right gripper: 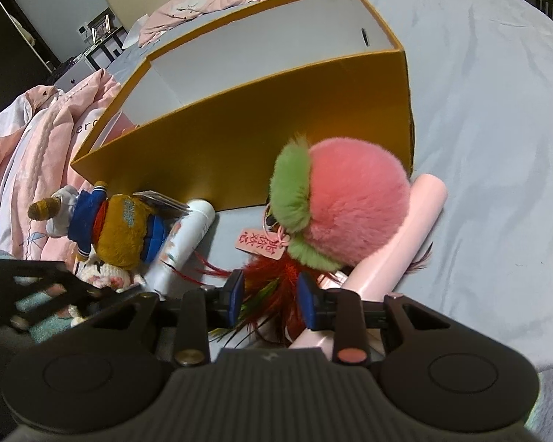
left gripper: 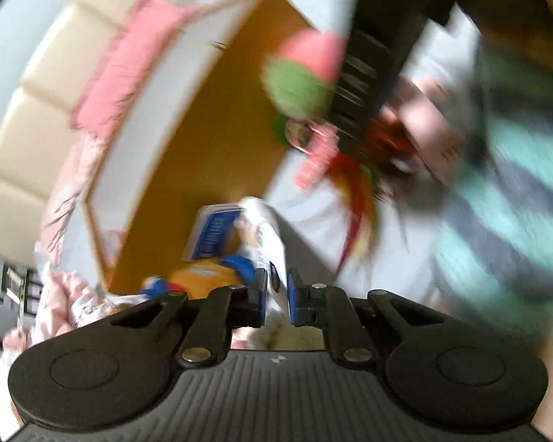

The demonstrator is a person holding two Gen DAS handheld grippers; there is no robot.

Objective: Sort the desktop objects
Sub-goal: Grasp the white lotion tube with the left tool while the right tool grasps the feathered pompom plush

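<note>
Far left, a pink quilt (right gripper: 37, 140) is bunched up on the bed (right gripper: 497, 147). Next to it a plush doll (right gripper: 118, 228) in blue and mustard lies on its side, just in front of the orange box's left end. Touching the doll's right side is a white tube (right gripper: 188, 235) with its cap toward the box wall. Left tool (left gripper: 276, 291): narrow, blue pads closed against the near end of the white tube; that view is badly blurred, so nothing finer can be made out. The orange box (right gripper: 276, 147) sits behind everything, open top, white lining, with something pink showing in its left corner. Right of the tube, a pink tag (right gripper: 260, 245) with red characters hangs on a ring from a pink-and-green pompom (right gripper: 350, 206), which rests against the box's front wall near its right end. Under the pompom is a tuft of red feathers (right gripper: 272, 280). Right tool (right gripper: 271, 296): pads about half apart, feathers lying in the gap, no firm pinch visible. A pale pink cylinder (right gripper: 405, 235) runs diagonally under the pompom's right side, its near end passing beneath the right tool's right finger. Further right is grey-blue sheet.
</note>
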